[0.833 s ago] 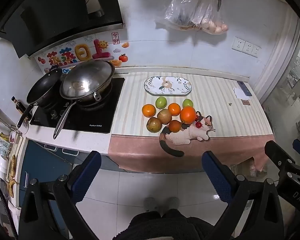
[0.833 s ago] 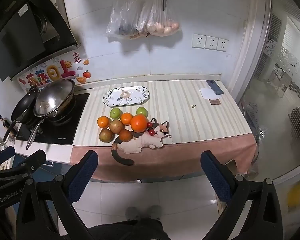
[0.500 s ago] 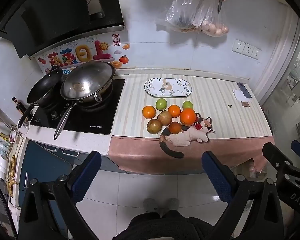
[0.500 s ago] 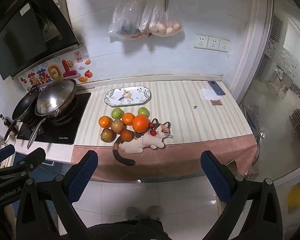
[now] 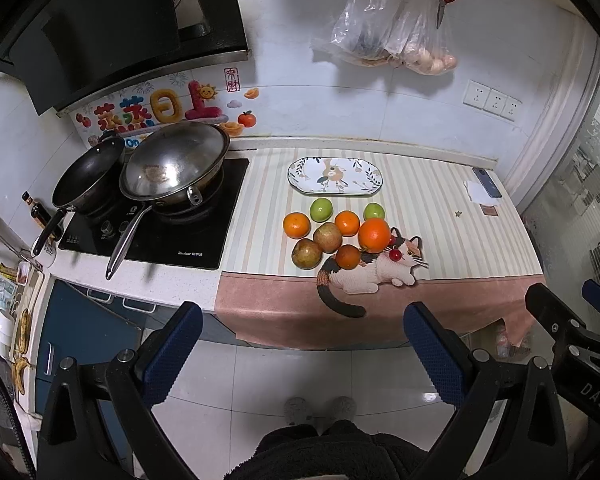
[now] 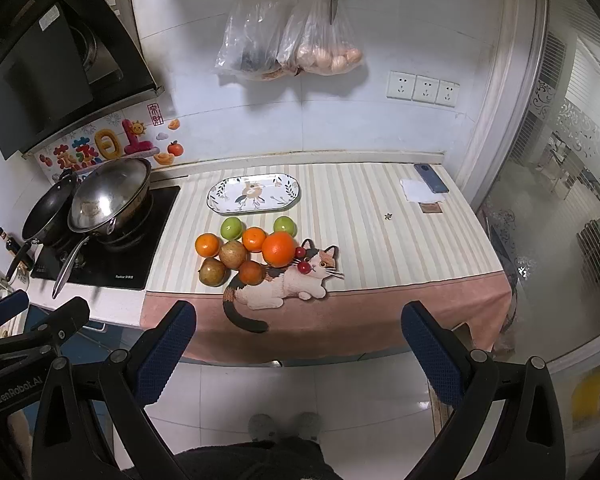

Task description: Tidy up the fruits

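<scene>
Surface: striped cloth-covered surface [image 5: 440, 216], pink hem.
Plate: glossy oval floral ceramic plate [image 5: 335, 176], bare.
Fruit: round smooth oranges [image 5: 374, 234], green apples [image 5: 321, 209], clustered.
Left gripper [image 5: 304, 354]: ribbed blue fingers spread, empty.
Right gripper [image 6: 300, 354]: likewise spread, empty.

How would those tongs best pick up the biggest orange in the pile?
Probably from above, pads across the widest middle of the large round orange. It stands taller than its neighbours, but a smaller orange and red cherries crowd its sides; its front and back look freer.
</scene>
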Tool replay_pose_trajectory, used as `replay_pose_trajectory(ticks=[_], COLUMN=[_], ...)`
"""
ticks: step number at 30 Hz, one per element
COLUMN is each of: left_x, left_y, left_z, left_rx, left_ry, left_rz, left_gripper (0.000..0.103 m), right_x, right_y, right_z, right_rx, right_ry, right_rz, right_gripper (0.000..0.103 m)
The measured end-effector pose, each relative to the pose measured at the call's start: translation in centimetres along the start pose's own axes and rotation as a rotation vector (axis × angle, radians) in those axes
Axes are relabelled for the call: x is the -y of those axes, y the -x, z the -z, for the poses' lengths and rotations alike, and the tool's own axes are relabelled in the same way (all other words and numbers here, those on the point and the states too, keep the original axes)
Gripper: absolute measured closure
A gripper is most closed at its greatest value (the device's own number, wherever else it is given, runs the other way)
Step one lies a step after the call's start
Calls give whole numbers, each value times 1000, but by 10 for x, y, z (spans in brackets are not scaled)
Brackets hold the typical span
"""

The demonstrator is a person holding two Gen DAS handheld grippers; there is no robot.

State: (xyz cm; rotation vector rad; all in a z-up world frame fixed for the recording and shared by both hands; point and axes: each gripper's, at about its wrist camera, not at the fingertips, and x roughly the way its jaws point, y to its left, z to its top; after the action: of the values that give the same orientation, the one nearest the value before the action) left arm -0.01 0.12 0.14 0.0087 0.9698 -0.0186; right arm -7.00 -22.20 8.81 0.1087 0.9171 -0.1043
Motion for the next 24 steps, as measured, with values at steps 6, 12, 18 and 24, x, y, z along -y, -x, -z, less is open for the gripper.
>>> replay_pose_trajectory(ticks=[6,12,18,24], left_x=[-1,-1,1,3], left_y=[0,0,0,2], left_z=[0,0,-2,-7], left_rx=[0,0,0,2], left_ry=[1,2,1,-1], left_rz=[3,2,1,1], left_gripper=[0,0,0,0], right_x=[4,3,4,4], right_y=[-5,-5,-5,-5], right_z=[-1,-1,-2,-3], right_rx=[-5,-5,-5,-5], right_ry=[-1,-2,-3,-5], right_rz=[-6,-6,-8,-9], right_gripper=[0,0,0,0])
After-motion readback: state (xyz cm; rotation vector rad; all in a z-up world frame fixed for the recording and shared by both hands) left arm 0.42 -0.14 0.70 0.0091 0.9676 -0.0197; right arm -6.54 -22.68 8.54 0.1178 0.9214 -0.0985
